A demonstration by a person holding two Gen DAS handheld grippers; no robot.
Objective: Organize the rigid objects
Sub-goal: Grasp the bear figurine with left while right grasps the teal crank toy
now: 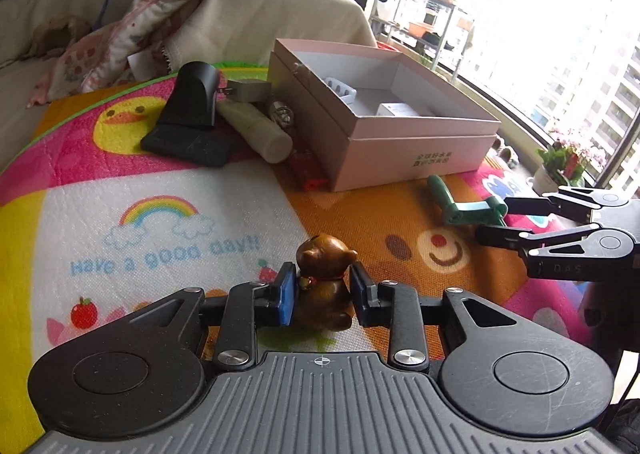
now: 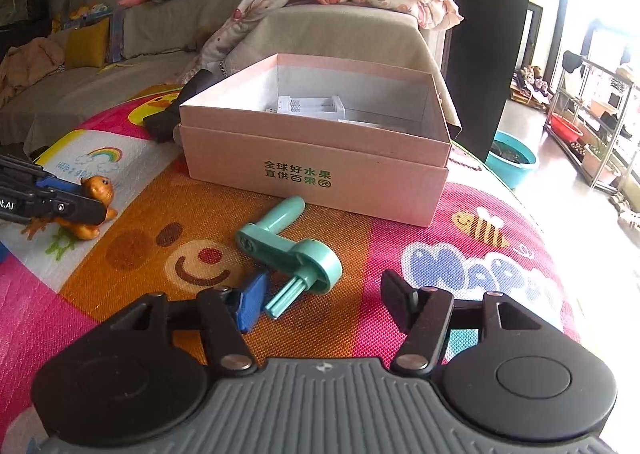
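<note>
A brown bear figurine (image 1: 325, 274) stands on the play mat between the blue pads of my left gripper (image 1: 324, 294), and both pads touch its sides. From the right wrist view the bear (image 2: 96, 190) sits in the left gripper (image 2: 80, 196) at the far left. A teal crank handle (image 2: 288, 250) lies on the mat in front of the pink box (image 2: 312, 150). My right gripper (image 2: 324, 304) is open around its shaft end, which lies close to the left blue pad (image 2: 252, 306). In the left wrist view, the right gripper (image 1: 494, 220) reaches the crank (image 1: 468, 210) from the right.
The open pink box (image 1: 420, 150) holds white items (image 1: 340, 88). Left of it lie a black device (image 1: 192, 106), a white bottle (image 1: 260, 130), a grey charger (image 1: 248, 90) and a red item (image 1: 306, 170). A blanket-covered sofa stands behind. A teal basin (image 2: 512, 162) sits on the floor.
</note>
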